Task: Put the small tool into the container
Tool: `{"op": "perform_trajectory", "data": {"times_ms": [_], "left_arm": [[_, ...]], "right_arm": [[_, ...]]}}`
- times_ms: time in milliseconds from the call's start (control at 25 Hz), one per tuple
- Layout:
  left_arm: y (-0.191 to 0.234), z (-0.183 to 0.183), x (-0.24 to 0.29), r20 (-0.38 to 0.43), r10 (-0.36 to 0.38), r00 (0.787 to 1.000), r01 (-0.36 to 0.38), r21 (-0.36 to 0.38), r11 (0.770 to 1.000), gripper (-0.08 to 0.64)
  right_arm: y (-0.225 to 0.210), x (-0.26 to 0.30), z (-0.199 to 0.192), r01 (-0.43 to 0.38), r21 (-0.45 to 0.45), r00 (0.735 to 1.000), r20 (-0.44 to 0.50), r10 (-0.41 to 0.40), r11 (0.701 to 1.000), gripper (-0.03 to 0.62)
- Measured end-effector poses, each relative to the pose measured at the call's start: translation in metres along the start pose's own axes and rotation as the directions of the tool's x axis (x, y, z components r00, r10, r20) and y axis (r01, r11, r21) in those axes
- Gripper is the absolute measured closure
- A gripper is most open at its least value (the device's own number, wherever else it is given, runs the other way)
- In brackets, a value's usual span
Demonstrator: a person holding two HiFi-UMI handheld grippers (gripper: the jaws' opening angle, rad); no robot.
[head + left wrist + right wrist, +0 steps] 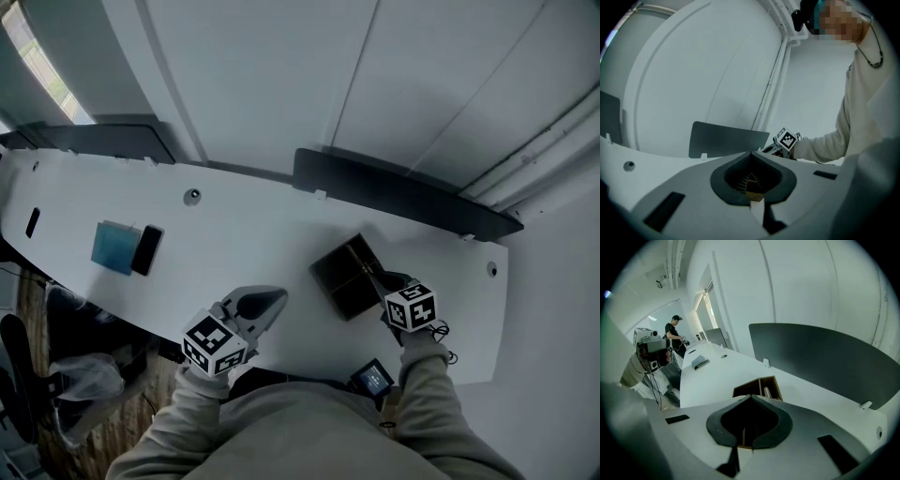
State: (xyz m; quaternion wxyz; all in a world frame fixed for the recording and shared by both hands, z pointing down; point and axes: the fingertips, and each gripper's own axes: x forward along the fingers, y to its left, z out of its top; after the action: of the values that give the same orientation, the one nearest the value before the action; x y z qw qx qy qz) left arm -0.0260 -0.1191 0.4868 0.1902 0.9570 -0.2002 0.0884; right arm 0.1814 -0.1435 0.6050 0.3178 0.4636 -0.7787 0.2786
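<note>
Two tools, both with jaws closed: the left tool (278, 297) hangs near the table's (234, 234) front edge, the right tool (376, 276) over the dark divided container (339, 274).

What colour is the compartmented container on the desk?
The container is brown, with wood-toned walls and dark insides; the right gripper view shows it best.

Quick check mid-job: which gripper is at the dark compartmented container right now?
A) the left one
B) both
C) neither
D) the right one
D: in the head view the right gripper has its tip at the container, while the left gripper is apart from it over the white desk.
</note>
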Motion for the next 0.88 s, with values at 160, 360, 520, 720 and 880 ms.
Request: {"op": "perform_trajectory", "data": {"times_ms": [160,360,520,720,880], "left_arm": [[-0.003,0.001,0.000,-0.008,-0.001,1.000,0.001,0.014,1.000,0.558],[-0.011,0.014,0.008,-0.007,-0.020,1.000,0.021,0.048,0.999,0.558],[-0.015,0.021,0.015,-0.014,-0.003,1.000,0.004,0.102,0.995,0.558],[-0.016,0.029,0.025,-0.009,-0.016,1.000,0.017,0.122,0.992,0.558],[-0.024,0.041,0.034,-0.005,-0.035,0.999,0.036,0.154,0.987,0.558]], "right_arm": [[0.008,-0.014,0.007,-0.006,0.003,0.999,0.035,0.005,1.000,0.572],[0.012,-0.042,0.024,0.015,-0.023,0.994,0.113,-0.012,1.000,0.572],[0.014,-0.081,0.043,0.025,-0.024,0.980,0.200,-0.020,0.999,0.572],[0.016,-0.117,0.057,0.064,-0.042,0.962,0.270,-0.050,0.997,0.572],[0.016,-0.137,0.063,0.056,0.001,0.944,0.325,-0.053,0.998,0.572]]}}
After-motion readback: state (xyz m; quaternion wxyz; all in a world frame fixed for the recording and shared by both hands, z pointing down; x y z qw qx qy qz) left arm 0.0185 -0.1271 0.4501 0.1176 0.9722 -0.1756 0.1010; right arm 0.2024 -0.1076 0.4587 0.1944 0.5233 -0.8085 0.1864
